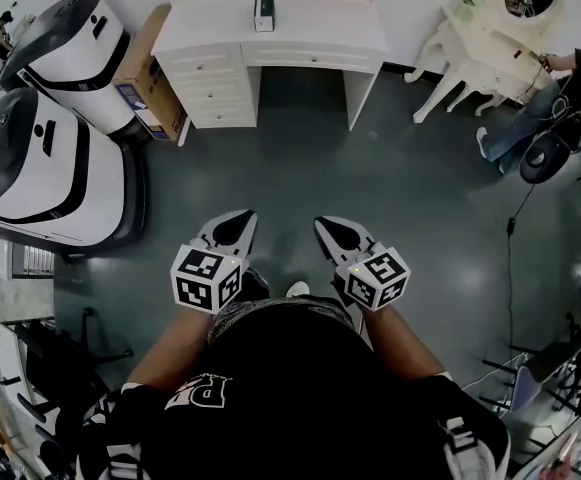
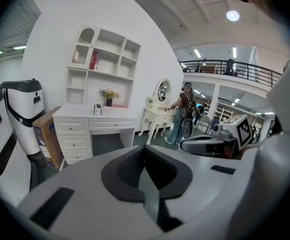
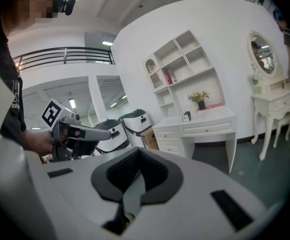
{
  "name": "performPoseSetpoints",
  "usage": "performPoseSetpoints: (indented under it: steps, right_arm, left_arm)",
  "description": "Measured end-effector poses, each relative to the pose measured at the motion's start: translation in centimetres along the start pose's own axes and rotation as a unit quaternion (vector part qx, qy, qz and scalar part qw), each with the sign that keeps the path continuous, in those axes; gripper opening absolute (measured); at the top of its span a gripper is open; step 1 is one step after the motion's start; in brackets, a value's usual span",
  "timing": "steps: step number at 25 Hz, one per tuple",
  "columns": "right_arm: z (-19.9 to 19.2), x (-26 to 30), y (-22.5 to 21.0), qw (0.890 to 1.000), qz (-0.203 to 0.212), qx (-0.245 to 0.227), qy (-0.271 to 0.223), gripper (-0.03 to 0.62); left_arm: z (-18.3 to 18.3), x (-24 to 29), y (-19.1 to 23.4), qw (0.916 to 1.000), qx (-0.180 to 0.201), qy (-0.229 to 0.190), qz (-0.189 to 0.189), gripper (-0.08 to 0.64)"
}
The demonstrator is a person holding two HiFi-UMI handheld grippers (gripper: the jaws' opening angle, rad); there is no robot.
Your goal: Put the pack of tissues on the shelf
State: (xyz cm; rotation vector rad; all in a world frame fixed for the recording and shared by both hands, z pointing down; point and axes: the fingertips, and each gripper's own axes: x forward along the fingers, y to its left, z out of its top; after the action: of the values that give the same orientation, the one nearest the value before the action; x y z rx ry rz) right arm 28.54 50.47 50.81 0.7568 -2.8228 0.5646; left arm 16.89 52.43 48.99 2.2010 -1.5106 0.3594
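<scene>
Black shirt cloth [image 1: 290, 398] fills six o'clock, its white lettering cut off and unreadable. At eleven o'clock, the blue print on the cardboard box [image 1: 150, 83] is too small to read. Toward seven o'clock, the left gripper [image 1: 238, 218], with its cube of black-and-white square markers, has smooth grey jaws pressed together on nothing. At twelve o'clock what is probably the pack of tissues [image 1: 263, 13] stands on the white desk [image 1: 320, 33], below the shelf [image 2: 105, 59]. Toward five o'clock, the right gripper [image 1: 324, 226] is likewise closed and empty.
</scene>
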Motion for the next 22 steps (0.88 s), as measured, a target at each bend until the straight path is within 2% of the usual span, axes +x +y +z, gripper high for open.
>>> performPoseSetpoints:
  steps: [11, 15, 22]
  right_arm:
    - [0.1, 1.5, -2.2, 1.0, -0.016, 0.01, 0.007, 0.012]
    - [0.7, 2.8, -3.6, 1.0, -0.023, 0.01, 0.013, 0.012]
    - [3.7, 8.4, -5.5, 1.0, -0.018, -0.002, 0.021, 0.012]
  left_arm:
    - [0.9, 3.2, 0.9, 0.9997, 0.0, 0.005, -0.022, 0.014]
    - [2.6, 5.1, 1.8, 0.9994, 0.0, -0.005, -0.033, 0.014]
    - [5.5, 7.4, 7.2, 0.9995, -0.01, -0.012, -0.027, 0.014]
